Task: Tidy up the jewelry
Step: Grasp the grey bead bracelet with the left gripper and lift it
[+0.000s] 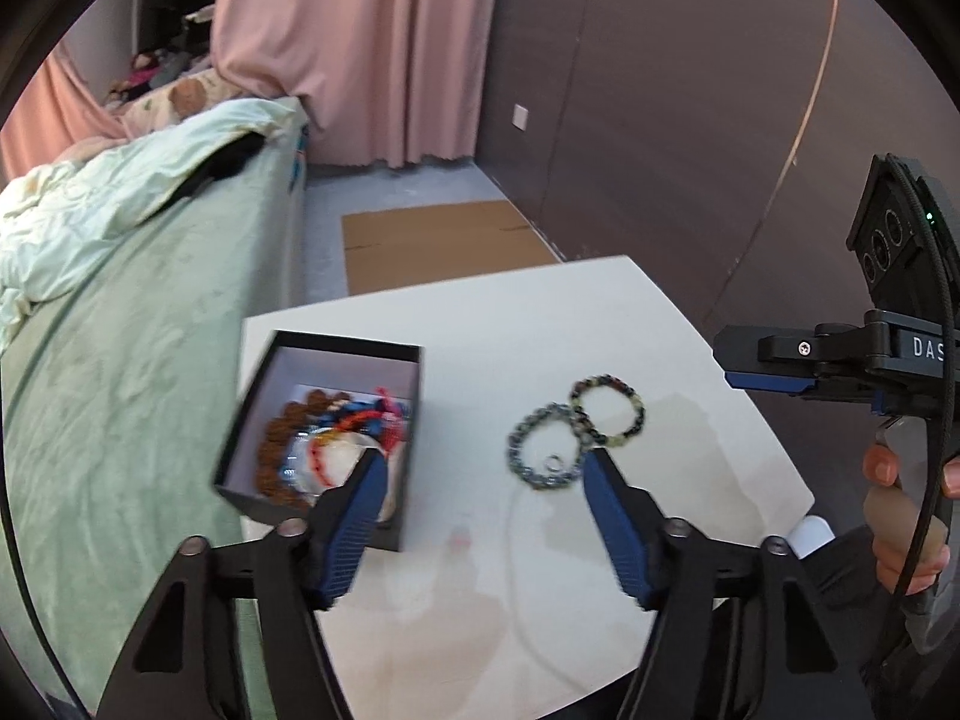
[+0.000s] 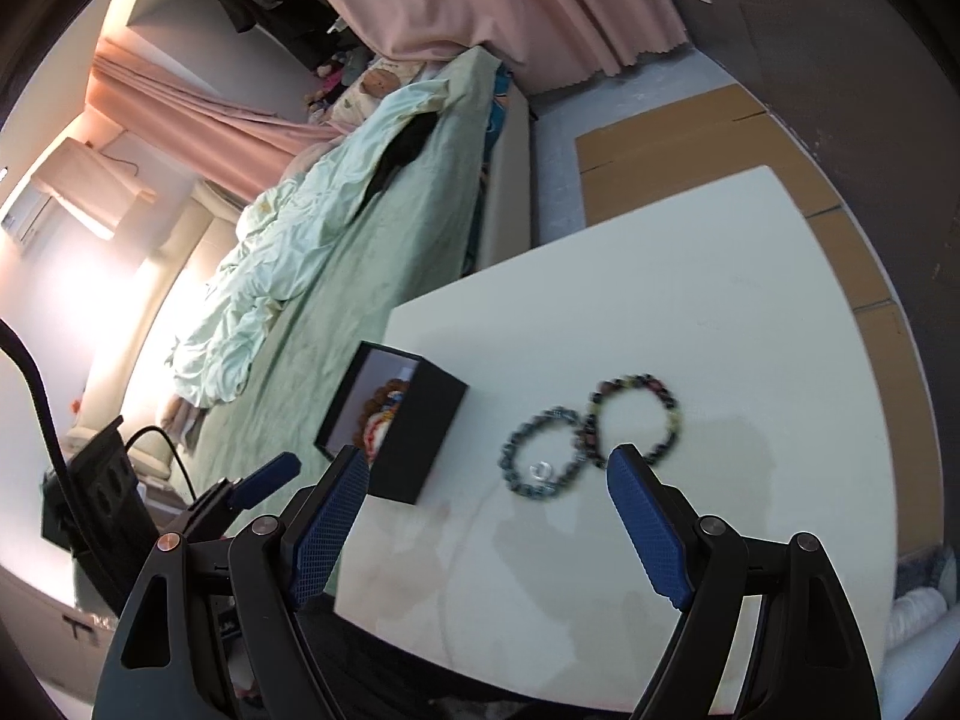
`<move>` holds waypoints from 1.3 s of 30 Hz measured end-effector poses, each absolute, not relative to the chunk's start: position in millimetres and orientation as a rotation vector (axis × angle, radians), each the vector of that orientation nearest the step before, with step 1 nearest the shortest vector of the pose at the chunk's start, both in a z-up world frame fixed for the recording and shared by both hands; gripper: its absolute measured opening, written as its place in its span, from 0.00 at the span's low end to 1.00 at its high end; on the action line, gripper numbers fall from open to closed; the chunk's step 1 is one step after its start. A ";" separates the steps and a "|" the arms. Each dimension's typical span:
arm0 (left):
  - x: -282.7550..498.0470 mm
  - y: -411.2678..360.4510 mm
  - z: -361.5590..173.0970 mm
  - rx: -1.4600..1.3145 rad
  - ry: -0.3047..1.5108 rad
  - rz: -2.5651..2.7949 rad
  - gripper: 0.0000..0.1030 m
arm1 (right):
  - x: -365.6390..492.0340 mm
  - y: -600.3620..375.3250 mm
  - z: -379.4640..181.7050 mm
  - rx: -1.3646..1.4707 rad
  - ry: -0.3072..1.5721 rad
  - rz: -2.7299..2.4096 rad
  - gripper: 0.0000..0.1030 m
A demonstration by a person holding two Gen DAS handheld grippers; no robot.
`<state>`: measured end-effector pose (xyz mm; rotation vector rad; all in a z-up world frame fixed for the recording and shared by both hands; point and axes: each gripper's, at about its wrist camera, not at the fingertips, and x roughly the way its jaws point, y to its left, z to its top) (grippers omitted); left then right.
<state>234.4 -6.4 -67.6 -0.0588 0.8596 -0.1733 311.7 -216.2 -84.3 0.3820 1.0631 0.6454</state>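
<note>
A black open box (image 1: 324,420) on the white table (image 1: 540,312) holds several bracelets, among them a brown bead one (image 1: 282,438) and red and blue ones. Two bead bracelets lie on the table: a blue-grey one (image 1: 543,447) with a small silver ring (image 1: 552,464) inside it, and a darker multicoloured one (image 1: 609,411) touching it. My left gripper (image 1: 483,471) is open and empty, above the table between box and bracelets. My right gripper (image 2: 486,471) is open and empty, near the blue-grey bracelet (image 2: 540,453), the ring (image 2: 542,470), the multicoloured bracelet (image 2: 636,420) and the box (image 2: 408,426).
A bed with green sheets (image 1: 120,360) runs along the table's left side. Flat cardboard (image 1: 444,246) lies on the floor beyond the table. A dark wall (image 1: 660,120) and pink curtains (image 1: 360,48) stand behind. The right gripper's body (image 1: 840,360) shows at the right edge of the left wrist view.
</note>
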 end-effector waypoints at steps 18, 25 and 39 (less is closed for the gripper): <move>295.0 -57.3 -120.0 0.040 1.079 -0.152 0.28 | 308.8 -256.5 -111.4 0.378 1.122 0.603 0.59; 310.8 -63.8 -138.7 0.073 1.143 -0.103 0.28 | 311.8 -258.1 -116.9 0.383 1.155 0.601 0.53; 313.9 -52.1 -149.0 0.000 1.192 -0.086 0.09 | 312.9 -249.9 -113.0 0.382 1.147 0.624 0.52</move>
